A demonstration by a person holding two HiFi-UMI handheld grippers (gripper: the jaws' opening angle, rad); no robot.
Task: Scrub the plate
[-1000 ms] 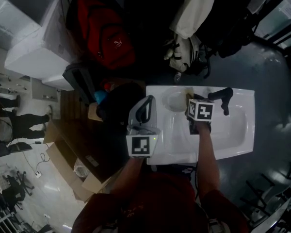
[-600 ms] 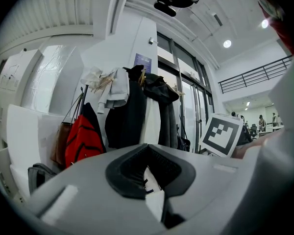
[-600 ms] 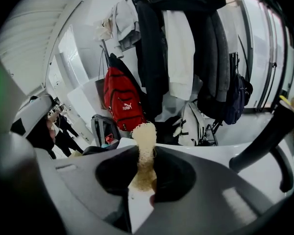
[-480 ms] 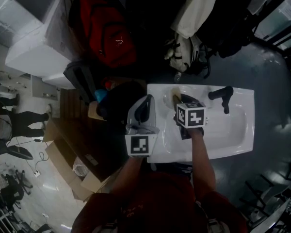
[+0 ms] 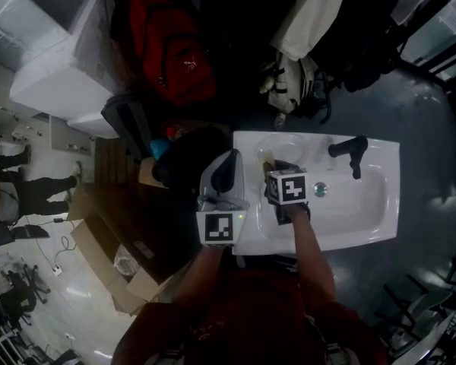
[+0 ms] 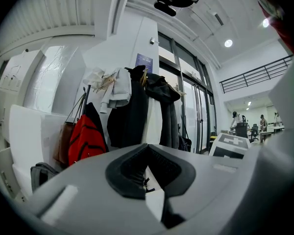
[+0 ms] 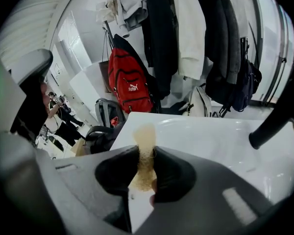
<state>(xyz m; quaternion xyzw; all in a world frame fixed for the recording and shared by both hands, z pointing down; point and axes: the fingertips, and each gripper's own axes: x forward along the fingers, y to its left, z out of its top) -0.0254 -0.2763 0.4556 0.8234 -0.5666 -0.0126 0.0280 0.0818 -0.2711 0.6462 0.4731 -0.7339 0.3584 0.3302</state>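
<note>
Pinches a tan sponge [image 7: 145, 133] firmly in the right gripper [image 7: 146, 153], squashing it narrow between the pads and letting it fan out above them. Looks light, soft and springy, so calls for pressing down rather than squeezing tighter. Reaches from there over the left part of the white sink [image 5: 365, 204], toward a pale round plate [image 5: 285, 149] lying flat at the basin's far left, just left of the black tap [image 5: 348, 149]. Cannot tell whether sponge and plate touch. Judged by looks: stiff, smooth, slick when wet, breakable, and likely to skate about under the scrub; best steadied at the rim. Stretches the right forearm straight out from the body and slightly leftward, with the gripper angled forward and down into the basin. Holds the left gripper [image 6: 147, 152] clenched on nothing, raised just beside the sink's left edge, aimed away at hanging coats [image 6: 137, 106] and a red backpack [image 6: 85, 136], apart from the plate.
</note>
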